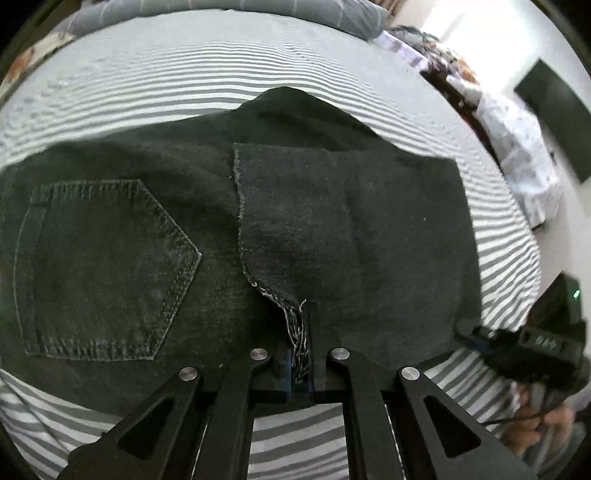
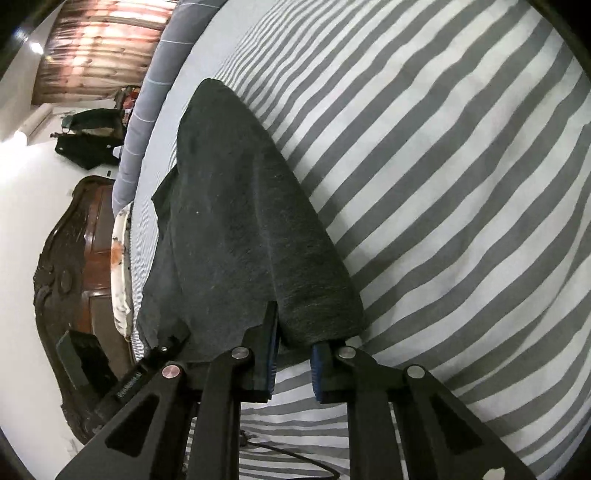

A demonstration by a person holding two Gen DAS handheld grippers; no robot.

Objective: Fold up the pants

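Note:
Black jeans point(image 1: 332, 221) lie on the grey-and-white striped bed sheet point(image 1: 184, 85), one leg folded back over the seat beside the back pocket point(image 1: 103, 266). My left gripper point(image 1: 300, 358) is shut on the frayed hem at the near edge. In the right wrist view the same pants point(image 2: 236, 221) stretch away as a long dark fold. My right gripper point(image 2: 295, 341) is at its near end, with one blue-padded finger point(image 2: 271, 332) on top of the cloth and the other finger's tip under it, pinching the fold. The left wrist view shows that right gripper point(image 1: 465, 329) at the pants' right corner.
A grey pillow point(image 1: 221, 14) lies along the far side of the bed. A carved wooden bed end point(image 2: 74, 258) stands at the left, with dark items on the floor beyond. A hand point(image 1: 546, 424) holds the right gripper. A thin cable point(image 2: 288, 452) trails over the sheet.

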